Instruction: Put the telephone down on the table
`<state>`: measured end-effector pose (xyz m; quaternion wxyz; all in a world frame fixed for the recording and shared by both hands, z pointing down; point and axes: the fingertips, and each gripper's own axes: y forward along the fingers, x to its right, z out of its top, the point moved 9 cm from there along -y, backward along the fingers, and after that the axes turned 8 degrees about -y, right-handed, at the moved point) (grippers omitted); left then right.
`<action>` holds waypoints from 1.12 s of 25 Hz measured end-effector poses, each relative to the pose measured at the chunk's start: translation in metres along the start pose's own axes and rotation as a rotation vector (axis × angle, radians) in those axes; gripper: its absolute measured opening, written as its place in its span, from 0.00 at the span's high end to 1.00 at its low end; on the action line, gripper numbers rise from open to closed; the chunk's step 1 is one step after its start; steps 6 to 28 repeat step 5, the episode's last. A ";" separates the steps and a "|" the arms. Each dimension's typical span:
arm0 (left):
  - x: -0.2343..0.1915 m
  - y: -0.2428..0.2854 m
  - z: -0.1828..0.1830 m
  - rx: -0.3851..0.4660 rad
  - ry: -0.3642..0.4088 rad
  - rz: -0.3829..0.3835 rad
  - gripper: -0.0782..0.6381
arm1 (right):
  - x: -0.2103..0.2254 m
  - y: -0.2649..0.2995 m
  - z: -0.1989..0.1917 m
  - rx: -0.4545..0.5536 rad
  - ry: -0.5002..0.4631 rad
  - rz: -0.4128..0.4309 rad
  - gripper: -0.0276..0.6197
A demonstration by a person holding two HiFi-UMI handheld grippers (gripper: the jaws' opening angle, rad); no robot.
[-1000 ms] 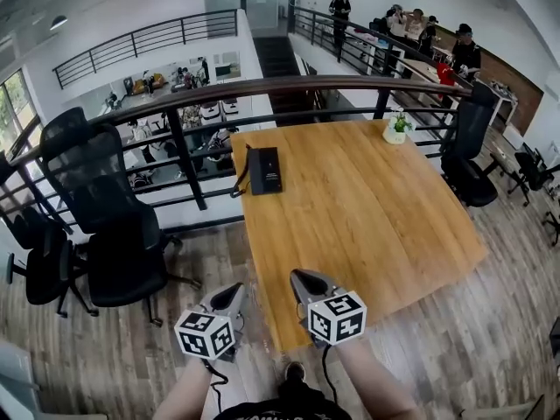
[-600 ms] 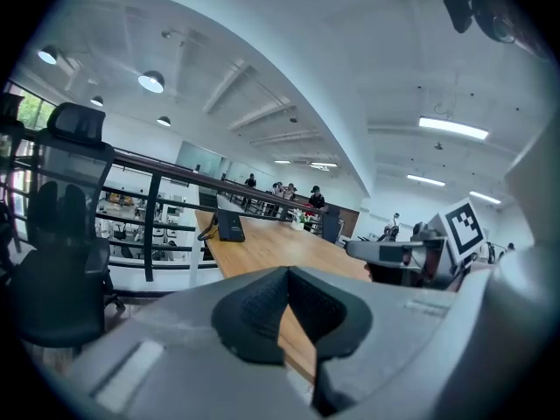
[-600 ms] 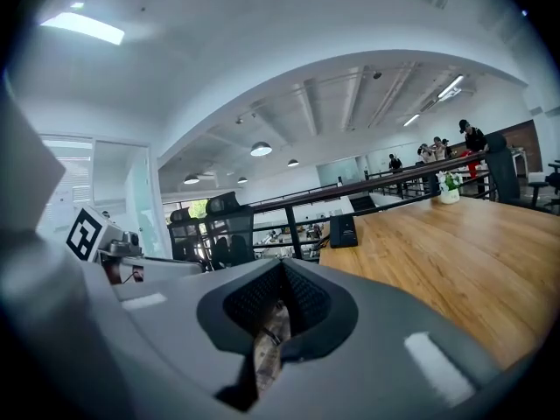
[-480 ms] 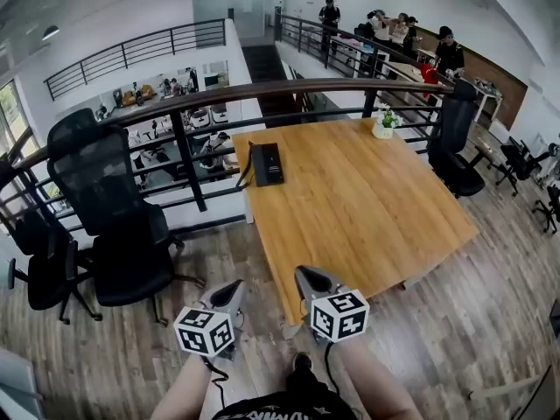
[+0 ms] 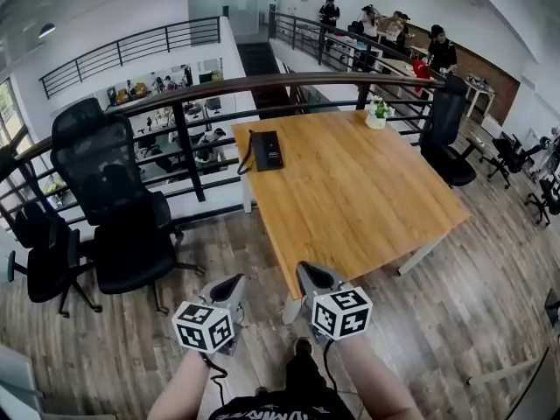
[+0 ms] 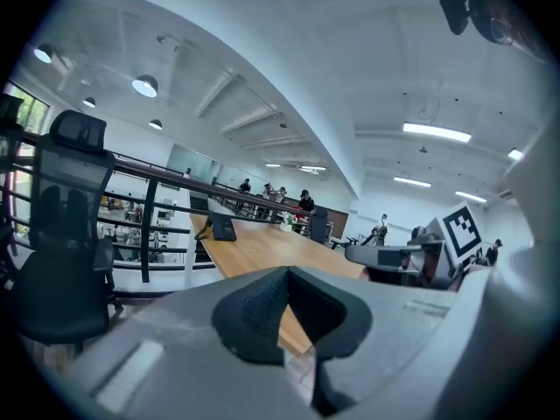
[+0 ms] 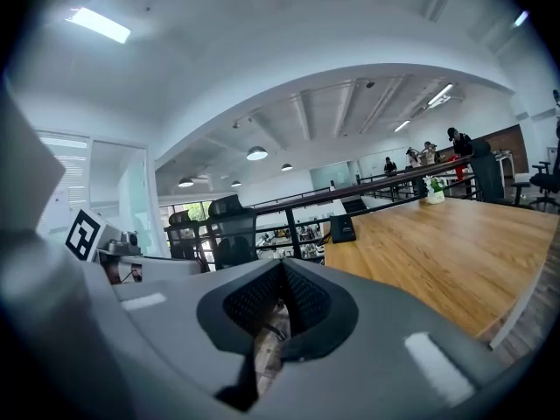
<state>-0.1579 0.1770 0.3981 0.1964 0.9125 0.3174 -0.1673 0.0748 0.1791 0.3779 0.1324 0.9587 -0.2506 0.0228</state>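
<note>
Black telephone (image 5: 266, 150): lay flat, far ahead of both sets of fingertips, at the far left corner of the wooden table (image 5: 367, 208), beside the railing (image 5: 184, 143). Bare tabletop lay between. The table's near corner stood just ahead of the right gripper (image 5: 308, 275). The left gripper (image 5: 231, 285) was over floor (image 5: 254, 243), with office chairs (image 5: 114, 199) to its left. Both jaw pairs were pressed together, holding nothing. Only the head view showed the forearms (image 5: 376, 383).

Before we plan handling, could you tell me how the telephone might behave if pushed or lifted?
The telephone looks low and rigid, so it would probably slide, not tip. Its cord beside it looks floppy and may drag.
</note>
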 end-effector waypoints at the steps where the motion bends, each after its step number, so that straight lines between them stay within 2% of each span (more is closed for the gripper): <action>1: 0.003 -0.009 0.000 -0.003 0.002 -0.002 0.89 | -0.007 -0.006 0.001 -0.002 0.003 -0.003 0.96; 5: 0.001 -0.041 0.001 -0.006 -0.005 -0.001 0.89 | -0.037 -0.019 0.001 -0.014 0.004 -0.015 0.96; 28: 0.001 -0.041 0.001 -0.006 -0.005 -0.001 0.89 | -0.037 -0.019 0.001 -0.014 0.004 -0.015 0.96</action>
